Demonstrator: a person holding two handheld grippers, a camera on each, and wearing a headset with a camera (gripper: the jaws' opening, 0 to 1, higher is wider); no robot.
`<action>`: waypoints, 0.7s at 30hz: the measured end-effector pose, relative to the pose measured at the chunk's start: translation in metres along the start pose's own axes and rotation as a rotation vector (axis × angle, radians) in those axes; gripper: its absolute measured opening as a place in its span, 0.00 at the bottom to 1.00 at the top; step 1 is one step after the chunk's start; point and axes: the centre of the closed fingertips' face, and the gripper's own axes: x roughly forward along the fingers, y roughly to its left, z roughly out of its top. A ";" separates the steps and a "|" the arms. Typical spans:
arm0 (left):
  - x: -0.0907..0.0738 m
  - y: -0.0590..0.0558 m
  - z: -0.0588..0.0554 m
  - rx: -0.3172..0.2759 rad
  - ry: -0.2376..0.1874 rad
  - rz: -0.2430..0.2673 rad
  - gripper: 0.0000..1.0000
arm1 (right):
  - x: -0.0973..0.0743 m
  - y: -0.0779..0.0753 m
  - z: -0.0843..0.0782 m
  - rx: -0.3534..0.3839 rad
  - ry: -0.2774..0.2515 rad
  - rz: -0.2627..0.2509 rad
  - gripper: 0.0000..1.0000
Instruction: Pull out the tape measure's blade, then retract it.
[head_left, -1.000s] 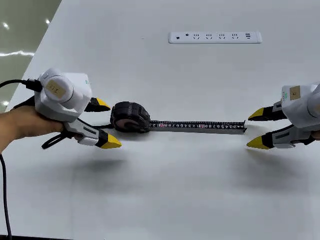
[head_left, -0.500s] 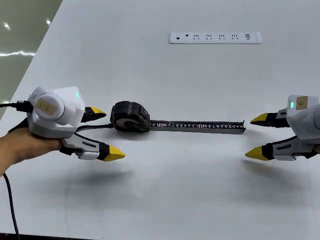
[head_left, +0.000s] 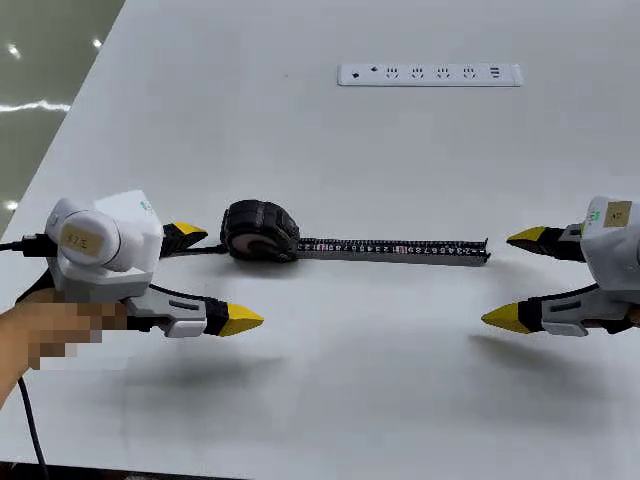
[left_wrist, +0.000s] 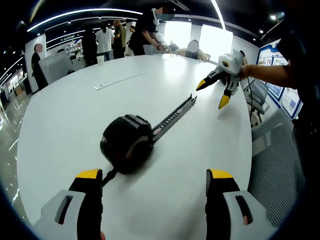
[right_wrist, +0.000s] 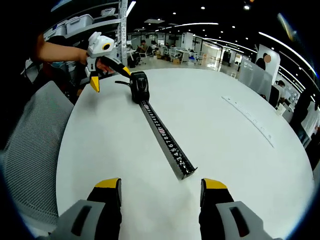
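A black tape measure lies on the white table, its blade pulled out to the right and resting flat. My left gripper stands open just left of the case, touching nothing. My right gripper stands open a little beyond the blade's hooked end, also holding nothing. In the left gripper view the case sits ahead between the open jaws, with the blade running away toward the right gripper. The right gripper view shows the blade's end just ahead of the jaws and the case far off.
A white power strip lies at the far side of the table. A thin black strap trails from the case toward my left gripper. People stand beyond the table's far edge in the left gripper view. A mesh chair stands beside the table.
Both grippers have drawn back, the left one away from the case and the right one away from the blade's end. The tape measure has stayed put with its blade out.
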 end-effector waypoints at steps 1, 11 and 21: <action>-0.001 -0.001 0.000 -0.011 -0.007 0.008 0.83 | -0.001 0.002 0.000 0.006 -0.005 -0.002 0.62; -0.002 -0.012 0.000 -0.060 -0.049 0.040 0.88 | -0.004 0.011 0.005 0.071 -0.048 -0.033 0.70; -0.005 -0.019 0.000 -0.103 -0.099 0.094 0.91 | -0.003 0.021 0.010 0.146 -0.093 -0.068 0.77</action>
